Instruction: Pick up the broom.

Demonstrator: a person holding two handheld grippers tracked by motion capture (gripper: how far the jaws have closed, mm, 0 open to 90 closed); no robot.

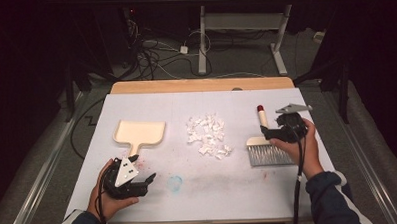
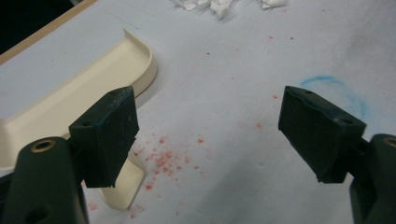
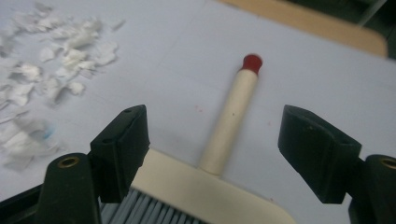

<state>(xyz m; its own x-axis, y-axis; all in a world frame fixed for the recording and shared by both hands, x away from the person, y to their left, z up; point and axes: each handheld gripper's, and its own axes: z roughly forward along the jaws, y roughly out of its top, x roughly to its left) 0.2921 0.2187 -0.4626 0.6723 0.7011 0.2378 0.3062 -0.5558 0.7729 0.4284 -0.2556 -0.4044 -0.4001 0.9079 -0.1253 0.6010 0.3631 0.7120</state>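
Nothing is swept yet: the paper scraps (image 1: 208, 135) lie mid-surface. The right tool (image 1: 270, 133), jaws spread, straddles the brush (image 1: 264, 144) at three o'clock; the left tool (image 1: 148, 182), spread and empty, nears the dustpan (image 1: 139, 133) at nine o'clock.

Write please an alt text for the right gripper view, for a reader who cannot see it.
The right gripper hovers with open jaws over a cream brush, its handle with a red tip between them but untouched. Torn white paper scraps lie on the white table at upper left.
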